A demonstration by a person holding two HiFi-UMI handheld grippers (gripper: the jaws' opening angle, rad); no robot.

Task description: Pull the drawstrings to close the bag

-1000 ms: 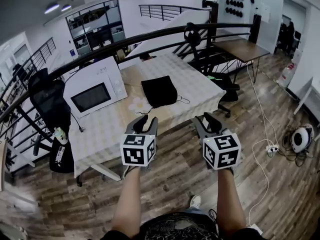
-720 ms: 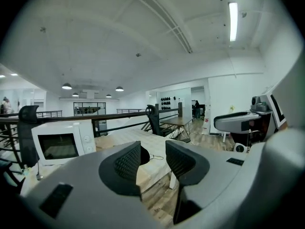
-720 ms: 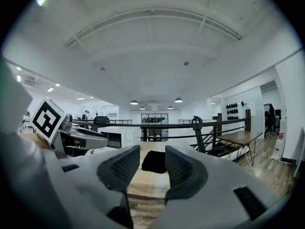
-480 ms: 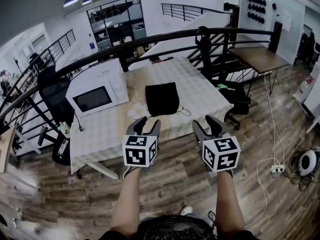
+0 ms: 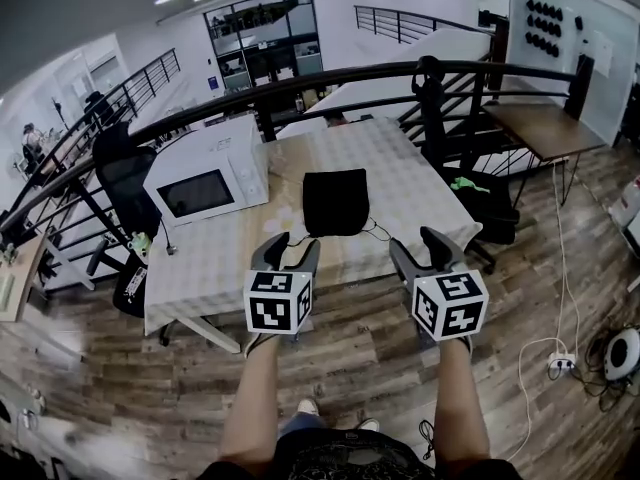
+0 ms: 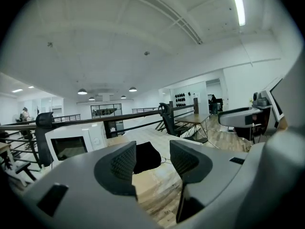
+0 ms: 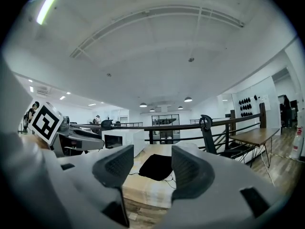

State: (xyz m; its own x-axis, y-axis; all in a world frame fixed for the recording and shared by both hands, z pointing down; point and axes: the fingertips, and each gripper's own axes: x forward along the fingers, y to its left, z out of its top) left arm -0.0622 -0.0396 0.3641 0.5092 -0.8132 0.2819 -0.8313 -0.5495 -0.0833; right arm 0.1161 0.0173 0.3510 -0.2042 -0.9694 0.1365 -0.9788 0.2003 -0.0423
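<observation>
Wood-plank flooring (image 5: 355, 348) lies under both grippers, held side by side short of the table: the left gripper (image 5: 292, 244) and the right gripper (image 5: 417, 242) each have their jaws opening, with nothing between the pads. Ahead on the cloth-covered table (image 5: 410, 173) the black bag (image 5: 336, 201) lies flat, well apart from both, its drawstrings (image 5: 377, 231) trailing off its right corner. A white microwave (image 5: 207, 183) stands to its left.

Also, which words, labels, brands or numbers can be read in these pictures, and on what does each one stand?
No text can be read.
Microwave: any print is too small and blurred.
Left tool and right tool, both opening and empty: they carry only square marker patterns, no letters.
</observation>
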